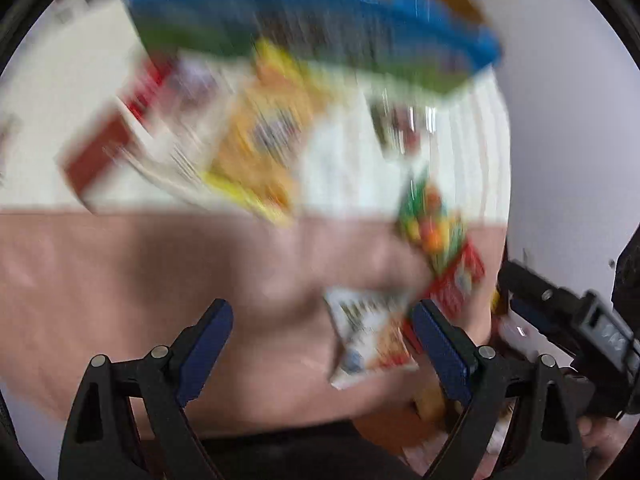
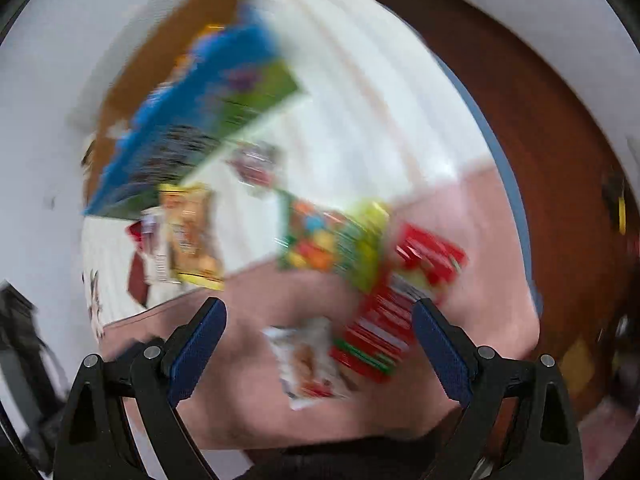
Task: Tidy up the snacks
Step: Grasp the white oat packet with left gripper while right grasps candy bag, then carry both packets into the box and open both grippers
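Both views are blurred by motion. Snack packs lie scattered on a bed with a pink and white cover (image 1: 120, 272). My left gripper (image 1: 322, 322) hangs open above the pink part, nothing between its fingers; a white snack pouch (image 1: 368, 336) lies just inside its right finger. A yellow-orange bag (image 1: 260, 136) and a green candy bag (image 1: 432, 224) lie farther off. My right gripper (image 2: 320, 320) is open too, over a white pouch (image 2: 308, 360) and a red pack (image 2: 376, 336). A green candy bag (image 2: 332, 240) and a yellow bag (image 2: 192, 232) sit beyond.
A large blue and green box (image 1: 312, 28) stands at the far side of the bed, also the blue and green box (image 2: 192, 120) in the right view. A red-brown box (image 1: 96, 160) lies at the left. The other gripper's body (image 1: 580, 320) is close on the right. Dark wood floor (image 2: 560, 120) borders the bed.
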`<action>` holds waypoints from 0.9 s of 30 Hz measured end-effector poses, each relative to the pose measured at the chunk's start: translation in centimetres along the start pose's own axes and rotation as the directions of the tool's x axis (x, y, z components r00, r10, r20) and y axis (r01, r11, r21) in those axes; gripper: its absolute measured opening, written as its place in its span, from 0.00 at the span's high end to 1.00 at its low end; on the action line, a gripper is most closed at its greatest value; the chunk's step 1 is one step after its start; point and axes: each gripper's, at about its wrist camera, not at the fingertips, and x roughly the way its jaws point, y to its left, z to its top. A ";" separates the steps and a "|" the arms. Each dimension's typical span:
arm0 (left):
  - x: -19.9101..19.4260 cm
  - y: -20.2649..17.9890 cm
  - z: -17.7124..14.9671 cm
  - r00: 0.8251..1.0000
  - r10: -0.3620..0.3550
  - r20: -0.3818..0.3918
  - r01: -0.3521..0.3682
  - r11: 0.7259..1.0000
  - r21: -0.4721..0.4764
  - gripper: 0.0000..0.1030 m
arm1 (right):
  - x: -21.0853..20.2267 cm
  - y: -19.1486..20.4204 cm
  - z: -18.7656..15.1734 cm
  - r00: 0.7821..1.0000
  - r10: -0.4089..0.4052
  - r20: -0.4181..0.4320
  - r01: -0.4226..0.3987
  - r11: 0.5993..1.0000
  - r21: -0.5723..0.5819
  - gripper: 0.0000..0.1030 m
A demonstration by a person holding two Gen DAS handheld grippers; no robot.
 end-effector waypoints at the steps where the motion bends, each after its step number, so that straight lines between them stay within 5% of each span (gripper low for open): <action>1: 2.1 -0.6 -0.1 0.998 -0.024 -0.056 0.025 1.000 0.001 0.11 | 0.5 -1.4 -0.3 1.000 0.001 -0.009 0.000 0.999 0.033 0.07; 7: 10.6 -3.6 -0.8 0.969 -0.024 -0.246 0.031 0.999 0.025 0.15 | 1.3 -3.7 -0.4 0.999 -0.015 -0.034 0.015 1.000 0.000 0.08; 10: 10.6 -4.2 -0.9 0.979 0.042 -0.201 -0.028 0.997 0.073 0.46 | 1.6 -1.2 0.9 0.994 -0.107 -0.030 0.099 0.975 -0.200 0.08; 11: 10.1 -4.2 -0.7 0.981 0.054 -0.186 -0.039 0.996 0.081 0.49 | 1.8 -0.2 1.2 0.989 -0.147 -0.016 0.137 0.952 -0.274 0.08; 13: 9.2 -3.8 0.1 0.984 0.087 -0.153 -0.075 0.994 0.081 0.49 | 2.6 2.5 1.6 0.976 -0.214 0.029 0.206 0.881 -0.425 0.08; 15: 8.3 -2.8 1.4 0.985 0.137 -0.104 -0.131 0.990 0.061 0.49 | 4.5 6.0 1.7 0.959 -0.275 0.066 0.258 0.755 -0.603 0.08; 19: 6.8 -0.8 3.7 0.976 0.214 -0.033 -0.214 0.977 0.007 0.49 | 8.4 9.6 1.7 0.931 -0.353 0.097 0.295 0.566 -0.770 0.15; 21: 6.4 -0.1 4.4 0.977 0.214 -0.022 -0.215 0.977 -0.019 0.49 | 9.9 10.0 1.9 0.923 -0.374 0.087 0.291 0.535 -0.793 0.23; 24: 6.1 0.6 4.5 0.981 0.190 -0.022 -0.191 0.980 -0.054 0.49 | 11.1 10.1 2.4 0.933 -0.361 0.010 0.235 0.587 -0.775 0.39; 27: 6.2 1.2 4.3 0.987 0.157 -0.025 -0.158 0.985 -0.073 0.49 | 11.0 8.8 4.1 0.951 -0.294 -0.095 0.166 0.745 -0.646 0.41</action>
